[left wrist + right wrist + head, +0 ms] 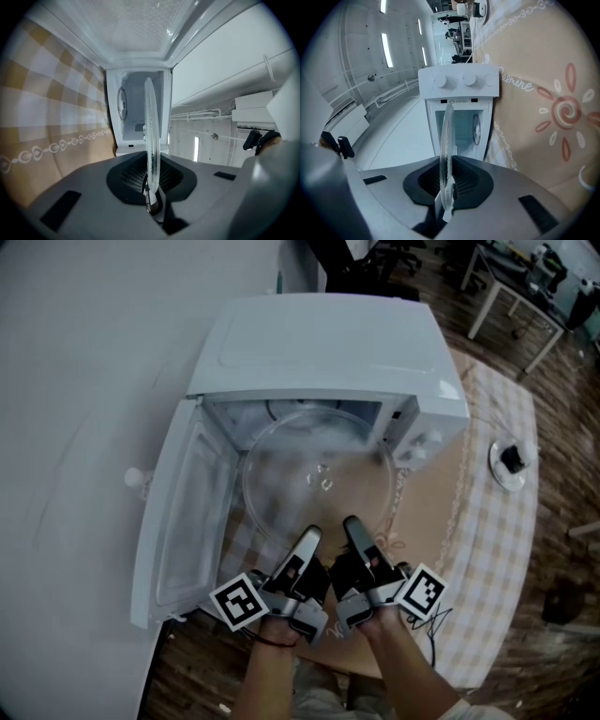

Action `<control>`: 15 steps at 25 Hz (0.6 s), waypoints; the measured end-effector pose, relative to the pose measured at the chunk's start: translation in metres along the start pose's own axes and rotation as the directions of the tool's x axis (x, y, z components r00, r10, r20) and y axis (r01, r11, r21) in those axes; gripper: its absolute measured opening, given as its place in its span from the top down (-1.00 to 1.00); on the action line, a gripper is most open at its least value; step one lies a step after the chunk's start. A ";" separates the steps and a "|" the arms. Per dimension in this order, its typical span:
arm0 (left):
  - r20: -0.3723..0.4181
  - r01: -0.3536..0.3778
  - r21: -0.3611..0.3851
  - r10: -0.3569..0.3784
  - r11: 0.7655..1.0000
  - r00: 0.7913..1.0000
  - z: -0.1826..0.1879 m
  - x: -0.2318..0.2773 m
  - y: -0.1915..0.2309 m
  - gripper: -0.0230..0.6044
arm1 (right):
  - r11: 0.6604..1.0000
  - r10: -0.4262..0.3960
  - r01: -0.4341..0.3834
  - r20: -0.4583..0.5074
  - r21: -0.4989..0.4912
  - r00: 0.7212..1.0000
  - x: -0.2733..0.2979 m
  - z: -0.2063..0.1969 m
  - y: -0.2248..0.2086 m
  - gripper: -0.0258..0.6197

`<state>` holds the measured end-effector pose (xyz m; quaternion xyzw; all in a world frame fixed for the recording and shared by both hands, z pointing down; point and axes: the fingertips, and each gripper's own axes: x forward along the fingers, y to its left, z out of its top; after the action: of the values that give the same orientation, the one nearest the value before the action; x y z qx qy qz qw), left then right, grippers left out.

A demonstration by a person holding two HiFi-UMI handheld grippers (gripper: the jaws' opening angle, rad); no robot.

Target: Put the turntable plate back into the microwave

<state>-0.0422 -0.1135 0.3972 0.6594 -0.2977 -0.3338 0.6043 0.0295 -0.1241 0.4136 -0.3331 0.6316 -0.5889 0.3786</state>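
Observation:
The clear glass turntable plate (319,474) lies level in front of the open white microwave (319,343), its far part reaching into the cavity. My left gripper (312,535) and right gripper (352,524) sit side by side at the plate's near rim, each shut on it. In the left gripper view the plate (151,126) shows edge-on between the jaws of the left gripper (151,187), pointing at the cavity (136,112). The right gripper view shows the same plate (447,140) clamped in the right gripper (446,187), with the microwave's knob panel (459,82) ahead.
The microwave door (183,512) hangs open to the left. The microwave stands on a table with a checked and beige cloth (497,521). A small white round object (512,463) lies on the cloth at the right. Desks (525,287) stand at the back right.

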 end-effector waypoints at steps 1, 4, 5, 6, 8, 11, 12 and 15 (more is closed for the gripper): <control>0.006 0.007 0.000 -0.007 1.000 1.000 0.001 0.000 -0.001 0.83 | 1.000 0.001 -0.001 -0.010 0.001 1.000 0.001 0.000 0.000 0.78; 0.020 0.034 0.007 -0.034 0.999 0.999 0.003 -0.001 -0.003 0.84 | 1.000 0.005 -0.006 -0.062 -0.022 0.998 0.004 -0.002 0.002 0.77; 0.022 0.045 0.004 -0.045 0.999 0.999 0.004 -0.002 -0.004 0.84 | 0.999 0.006 -0.010 -0.090 -0.044 0.996 0.006 -0.003 0.005 0.77; 0.022 0.054 0.001 -0.054 0.999 0.998 0.005 -0.002 -0.005 0.84 | 0.997 0.008 -0.017 -0.123 -0.070 0.992 0.007 -0.004 0.008 0.77; 0.011 0.061 0.004 -0.061 0.998 0.998 0.007 -0.003 -0.008 0.85 | 0.992 0.008 -0.033 -0.199 -0.121 0.980 0.011 -0.008 0.013 0.77; -0.022 0.048 0.024 -0.048 0.999 0.999 0.009 -0.002 -0.011 0.84 | 0.985 -0.015 -0.036 -0.290 -0.170 0.957 0.011 -0.007 0.012 0.76; -0.031 0.045 0.027 -0.044 0.999 0.999 0.009 -0.002 -0.011 0.84 | 0.984 -0.025 -0.031 -0.306 -0.176 0.952 0.009 -0.003 0.011 0.75; -0.041 0.044 0.023 -0.043 0.999 0.998 0.010 -0.001 -0.011 0.83 | 0.985 -0.038 -0.020 -0.326 -0.172 0.945 0.006 0.015 0.008 0.73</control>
<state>-0.0510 -0.1173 0.3860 0.6795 -0.2747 -0.3299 0.5950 0.0399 -0.1366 0.4053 -0.2650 0.7329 -0.5807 0.2353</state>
